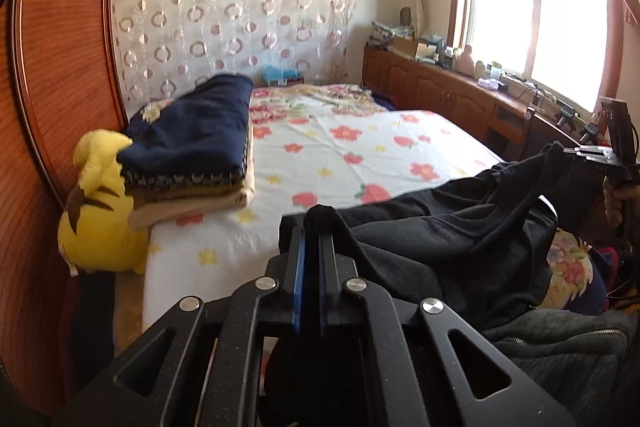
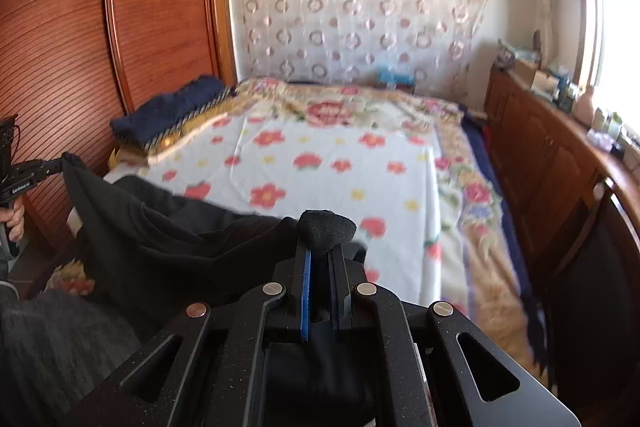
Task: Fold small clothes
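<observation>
Hanging between both tools, black garment (image 1: 460, 239) stretched side to side above the near edge of the bed, sagging in the middle. Long axis running from left gripper (image 1: 314, 227) to right gripper (image 2: 324, 227), each clenched on one top corner, cloth bunched up over the tips. Neither nearer; both pinching ends, well apart. Probably next: carrying forward and lowering flat onto the floral sheet (image 2: 328, 163), bare straight ahead. Stacked at the left side by the wooden wardrobe (image 2: 156, 7): folded navy blanket pile (image 1: 196, 131), yellow plush toy (image 1: 100, 223) just beside. Window and cabinets along the right.
</observation>
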Tool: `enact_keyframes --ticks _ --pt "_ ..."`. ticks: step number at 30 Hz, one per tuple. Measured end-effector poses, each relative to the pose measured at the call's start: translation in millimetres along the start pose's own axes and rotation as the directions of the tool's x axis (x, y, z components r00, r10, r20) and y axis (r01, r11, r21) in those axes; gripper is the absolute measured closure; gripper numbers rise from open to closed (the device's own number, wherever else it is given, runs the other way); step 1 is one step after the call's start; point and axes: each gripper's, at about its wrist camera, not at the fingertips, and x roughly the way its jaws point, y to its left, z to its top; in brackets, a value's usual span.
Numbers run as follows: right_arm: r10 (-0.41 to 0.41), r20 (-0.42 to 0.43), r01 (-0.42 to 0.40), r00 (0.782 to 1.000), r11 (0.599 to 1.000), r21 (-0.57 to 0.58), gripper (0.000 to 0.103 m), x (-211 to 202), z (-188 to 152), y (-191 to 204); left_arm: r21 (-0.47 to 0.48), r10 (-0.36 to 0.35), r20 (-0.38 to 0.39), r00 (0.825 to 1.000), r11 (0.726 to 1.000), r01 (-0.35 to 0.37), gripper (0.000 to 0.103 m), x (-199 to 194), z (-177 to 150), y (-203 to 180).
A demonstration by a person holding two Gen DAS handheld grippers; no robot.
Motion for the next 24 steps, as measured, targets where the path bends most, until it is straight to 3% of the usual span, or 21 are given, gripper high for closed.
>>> enact_keyframes --ticks 3,5,9,11,16,24 --pt "0.022 -0.086 -0.020 0.996 1.000 0.025 0.096 22.7 -18.9 1.7 -0.003 0.023 -0.021 1.000 1.000 -0.023 0.089 5.6 -6.3 4.7" --pt "0.016 -0.123 -0.012 0.992 0.999 0.029 0.096 35.2 -25.7 1.2 -0.014 0.016 -0.016 1.000 1.000 -0.016 0.073 7.1 -2.5 7.8" --pt "-0.011 -0.168 0.014 0.986 1.000 0.014 0.089 49.0 -26.0 1.0 -0.023 0.020 0.000 1.000 1.000 -0.020 0.052 10.7 9.0 9.9" --pt "-0.016 -0.162 0.017 0.987 1.000 0.004 0.079 46.4 -18.7 2.1 -0.024 0.012 0.006 1.000 1.000 -0.012 0.028 14.6 13.8 10.8" --pt "-0.042 -0.114 0.039 0.993 0.999 -0.026 0.065 28.0 -9.6 1.9 -0.022 0.018 -0.009 1.000 1.000 -0.018 0.026 37.0 25.3 17.0" --pt "-0.096 -0.074 0.096 0.993 0.995 -0.001 0.065 45.5 7.3 -9.5 -0.012 0.007 -0.067 0.998 1.000 -0.008 0.026 88.2 36.8 27.3"
